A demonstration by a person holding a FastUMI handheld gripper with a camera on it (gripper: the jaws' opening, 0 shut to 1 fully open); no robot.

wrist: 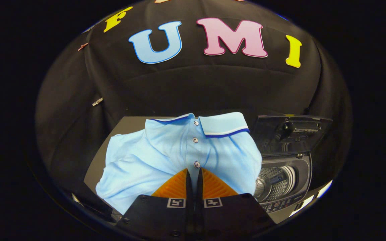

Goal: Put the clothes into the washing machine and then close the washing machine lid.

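Jaws almost closed, pinching the button placket of the light-blue polo shirt (179, 150), which lies on the worktop (127, 124) just ahead. Its long axis runs six to twelve o'clock, collar at twelve. At three o'clock stands the washing machine (285, 180), lid (288, 134) up. Such a thin pinch could slip, or trailing fabric could snag the rim.

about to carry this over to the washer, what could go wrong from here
1. The gripper is shut on a thin pinch of the light blue polo shirt near its placket; the fabric may slip out.
2. Most of the shirt hangs loose and could catch on the washing machine rim.
3. The raised lid stands close beside the shirt and could get bumped.
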